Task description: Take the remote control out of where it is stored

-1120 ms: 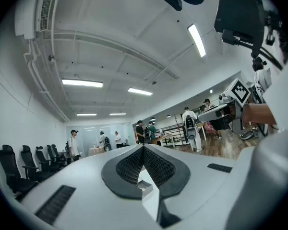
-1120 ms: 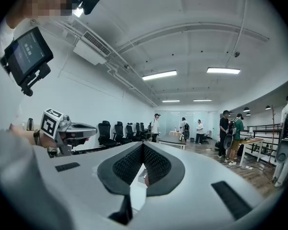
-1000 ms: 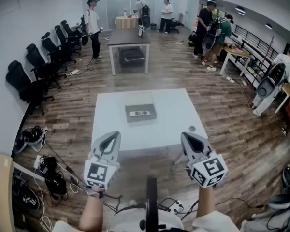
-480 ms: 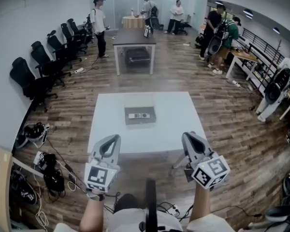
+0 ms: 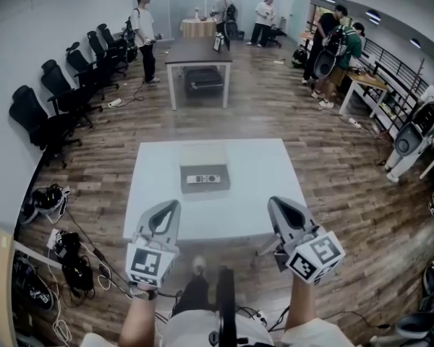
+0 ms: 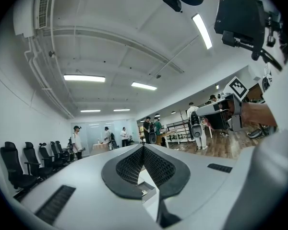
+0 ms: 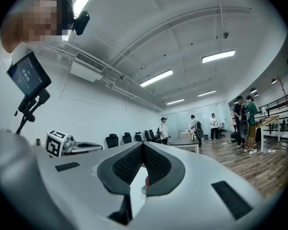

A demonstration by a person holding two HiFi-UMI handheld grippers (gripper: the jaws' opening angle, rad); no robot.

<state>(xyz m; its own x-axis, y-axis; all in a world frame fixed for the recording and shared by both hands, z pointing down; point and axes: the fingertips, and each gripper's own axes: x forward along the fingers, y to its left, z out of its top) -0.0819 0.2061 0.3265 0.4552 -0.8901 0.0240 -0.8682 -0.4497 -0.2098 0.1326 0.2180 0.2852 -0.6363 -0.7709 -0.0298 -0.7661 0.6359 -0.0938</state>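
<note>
On the white table [image 5: 260,194] lies a flat grey box [image 5: 205,178] with a slim remote control [image 5: 204,178] in it. My left gripper [image 5: 169,207] hovers short of the table's near edge, left of the box, jaws shut and empty. My right gripper [image 5: 277,204] hangs at the same edge to the right, jaws shut too, nothing in them. Both point level, so each gripper view shows only the closed tips, left [image 6: 143,147] and right [image 7: 143,145], against the room and ceiling; the box is out of those views.
A dark table [image 5: 197,55] with a case under it stands farther back. Black office chairs [image 5: 58,92] line the left wall. Several people [image 5: 143,27] stand at the far end and right side. Cables and bags [image 5: 65,259] lie on the floor at left.
The view has advanced toward the white table; its near edge now sits right at both gripper tips. Both grippers stay shut.
</note>
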